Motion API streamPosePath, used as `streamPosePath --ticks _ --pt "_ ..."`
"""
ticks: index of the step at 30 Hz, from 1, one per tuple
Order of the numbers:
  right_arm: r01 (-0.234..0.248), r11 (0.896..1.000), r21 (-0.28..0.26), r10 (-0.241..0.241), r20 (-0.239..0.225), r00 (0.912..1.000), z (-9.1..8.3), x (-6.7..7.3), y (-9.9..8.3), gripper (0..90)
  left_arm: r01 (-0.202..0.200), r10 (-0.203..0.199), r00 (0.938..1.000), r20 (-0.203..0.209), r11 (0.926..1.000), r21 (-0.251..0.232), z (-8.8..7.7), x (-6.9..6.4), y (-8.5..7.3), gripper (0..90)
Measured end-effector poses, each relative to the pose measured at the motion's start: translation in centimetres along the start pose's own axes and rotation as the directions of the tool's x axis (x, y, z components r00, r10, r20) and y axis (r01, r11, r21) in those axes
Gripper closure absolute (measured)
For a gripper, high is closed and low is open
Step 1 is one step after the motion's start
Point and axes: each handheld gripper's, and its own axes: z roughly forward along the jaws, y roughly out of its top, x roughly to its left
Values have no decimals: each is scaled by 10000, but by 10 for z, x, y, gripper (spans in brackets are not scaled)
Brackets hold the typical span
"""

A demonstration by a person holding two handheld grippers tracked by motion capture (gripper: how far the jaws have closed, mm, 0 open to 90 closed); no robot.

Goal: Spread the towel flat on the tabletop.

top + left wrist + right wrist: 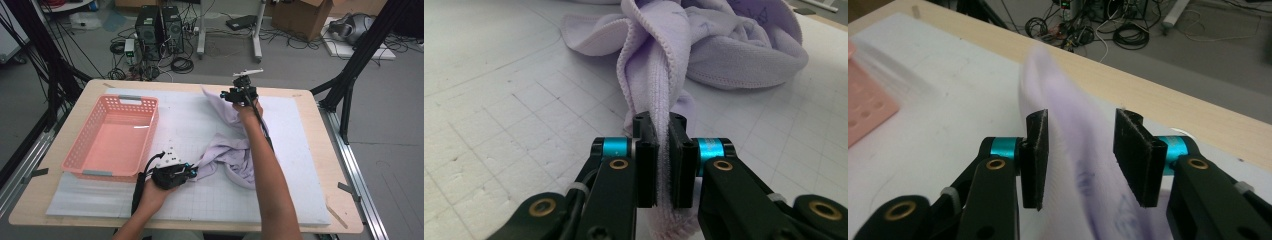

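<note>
Spreading the lilac towel (227,152) is barely begun: it lies bunched on the white mat (300,165) beside the empty pink basket (112,137), left gripper (663,150) clamping one edge, right gripper (1080,150) parted around blurred cloth.

One lilac cloth (227,150) and one pink basket (75,155) lie on one bench (300,210); two hand-held grippers work there, left hand-held gripper (191,172) and right hand-held gripper (226,95).

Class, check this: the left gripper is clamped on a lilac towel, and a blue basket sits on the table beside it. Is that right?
Not quite: the basket is pink, not blue, as the high view shows. The left gripper is indeed clamped on the lilac towel.
</note>
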Motion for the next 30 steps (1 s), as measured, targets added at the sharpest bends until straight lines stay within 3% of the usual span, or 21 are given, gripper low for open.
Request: streamPosePath --ticks 2,5,6,9,11,12,15,16,17,19,22,23,27,28,30 --pt "79 9996 -267 -85 -231 9997 -20 -7 -4 563 188 -188 9998 53 9998 47 1 0 1 733" --pt "468 9985 -272 -470 -75 9989 -52 -19 -19 574 363 -364 9993 52 9993 20 1 0 2 522" --pt "646 9979 -103 -646 -12 9979 -61 -23 -26 574 490 -490 9988 -38 9986 -196 -1 1 4 467" --pt "921 9957 -24 -920 206 9955 -91 -35 -54 584 621 -626 9980 -53 9963 -591 -6 5 12 404" --pt "639 9980 -30 -639 176 9978 -108 -44 -76 581 643 -650 9979 -72 9953 -728 -7 7 16 399" --pt "507 9987 -23 -507 156 9986 -116 -48 -87 580 684 -690 9976 -18 9917 -1087 -7 9 23 398" --pt "164 9999 36 -165 179 9997 -136 -56 -117 576 590 -590 9983 31 9922 -1101 -2 10 33 401" --pt "24 10000 -27 -23 175 9998 -142 -58 -127 573 283 -270 9995 139 9940 -1057 7 10 44 401" --pt "-77 9999 -86 78 153 9999 -148 -59 -135 563 283 -270 9995 139 9940 -1057 7 10 44 402" --pt "-302 9995 37 302 111 9995 -156 -60 -149 540 -216 236 9993 298 9975 -667 26 8 62 399" --pt "-328 9994 -111 330 105 9994 -164 -59 -162 520 -408 426 9984 374 9980 -473 40 5 72 400" --pt "-359 9993 -82 360 102 9993 -169 -57 -173 506 -595 597 9970 497 9982 -61 57 3 80 399" --pt "-711 9974 -134 707 -279 9971 -175 -52 -191 466 -627 579 9967 569 9942 869 90 0 85 409" --pt "-773 9969 -135 766 -436 9961 -175 -50 -195 462 -607 548 9969 569 9924 1073 96 1 84 448" --pt "-798 9968 -98 788 -788 9938 -176 -44 -203 452 -542 494 9981 380 9892 1363 101 3 82 627"
